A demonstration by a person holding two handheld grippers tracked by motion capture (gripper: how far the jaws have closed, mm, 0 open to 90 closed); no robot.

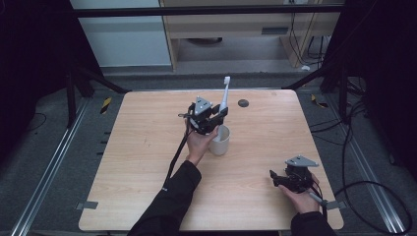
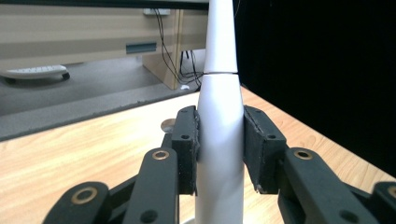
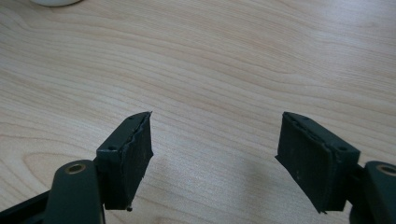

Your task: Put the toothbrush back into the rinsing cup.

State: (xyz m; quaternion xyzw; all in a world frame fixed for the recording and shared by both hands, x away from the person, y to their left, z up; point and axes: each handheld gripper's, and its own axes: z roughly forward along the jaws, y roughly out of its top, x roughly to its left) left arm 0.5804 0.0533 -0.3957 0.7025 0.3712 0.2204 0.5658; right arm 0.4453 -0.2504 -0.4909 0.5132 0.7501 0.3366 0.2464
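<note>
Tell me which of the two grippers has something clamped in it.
The left gripper, held above the white cup: it is shut on the white toothbrush, which stands upright. The right gripper is open over bare table.

Left claw (image 2: 219,154) clamped on a white electric toothbrush (image 2: 219,140), handle upright between the black pads (image 2: 187,149), wooden tabletop (image 2: 70,158) beneath, grey floor and pale cabinet behind
</note>
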